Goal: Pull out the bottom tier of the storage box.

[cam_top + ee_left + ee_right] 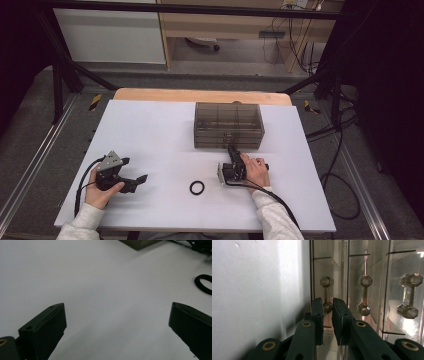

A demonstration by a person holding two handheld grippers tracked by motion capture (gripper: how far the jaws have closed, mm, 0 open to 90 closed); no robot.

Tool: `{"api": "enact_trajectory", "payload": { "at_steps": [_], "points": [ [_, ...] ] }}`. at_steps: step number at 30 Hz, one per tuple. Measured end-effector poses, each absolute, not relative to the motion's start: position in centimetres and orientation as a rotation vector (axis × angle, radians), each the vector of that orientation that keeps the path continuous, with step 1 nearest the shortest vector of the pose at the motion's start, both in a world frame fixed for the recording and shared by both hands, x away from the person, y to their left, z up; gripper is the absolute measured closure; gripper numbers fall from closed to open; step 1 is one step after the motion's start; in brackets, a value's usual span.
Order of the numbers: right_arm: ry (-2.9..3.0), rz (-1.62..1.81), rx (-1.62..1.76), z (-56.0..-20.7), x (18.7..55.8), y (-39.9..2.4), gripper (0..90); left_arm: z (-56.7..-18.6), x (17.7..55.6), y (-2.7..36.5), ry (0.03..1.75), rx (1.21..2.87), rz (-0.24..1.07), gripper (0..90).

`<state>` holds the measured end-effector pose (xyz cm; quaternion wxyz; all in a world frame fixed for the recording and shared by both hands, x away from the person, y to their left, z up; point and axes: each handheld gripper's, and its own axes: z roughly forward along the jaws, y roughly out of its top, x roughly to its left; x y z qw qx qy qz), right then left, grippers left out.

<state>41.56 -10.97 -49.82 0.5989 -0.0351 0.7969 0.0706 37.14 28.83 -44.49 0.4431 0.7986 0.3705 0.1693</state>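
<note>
Right gripper [327,305], held in the person's right hand [256,171], was turned on its side at the front face of the smoky clear drawer box [228,125], and its jaws had drawn nearly together around the handle of the lowest drawer [326,294]; in the right gripper view that small dumbbell-shaped handle sat between the two pads at their tips, though whether the pads actually pressed on it could not be told. Two more handles of the same kind stood beside it on the other drawers. The box stood toward the far edge of the white worktop [150,130], just beyond the right gripper. Left gripper [117,322] rested low over the near left of the worktop with its jaws wide apart and nothing between them. A black ring [197,188] lay flat on the worktop between the two grippers, near the front edge.
</note>
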Motion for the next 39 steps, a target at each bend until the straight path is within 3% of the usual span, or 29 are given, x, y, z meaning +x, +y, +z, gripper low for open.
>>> {"api": "enact_trajectory", "payload": {
  "at_steps": [19,22,29,35,39],
  "points": [
    [1.852,0.157,-0.093,-49.8,40.4,-10.9,80.3,-44.4,37.1,28.9,0.918,1.976,0.421,0.9],
    [1.851,0.172,-0.078,-49.6,40.2,-10.9,88.2,-44.4,37.1,28.9,0.918,1.975,0.420,0.9],
    [1.834,0.188,-0.050,-49.5,40.3,-11.3,64.3,-44.4,37.1,28.9,0.917,1.975,0.421,0.9],
    [1.809,0.208,-0.045,-49.3,40.4,-11.5,56.8,-44.4,37.1,28.8,0.915,1.976,0.423,0.9],
    [1.824,0.199,-0.045,-49.2,40.8,-11.6,57.3,-44.4,37.1,28.9,0.919,1.976,0.420,0.9]
  ]
}}
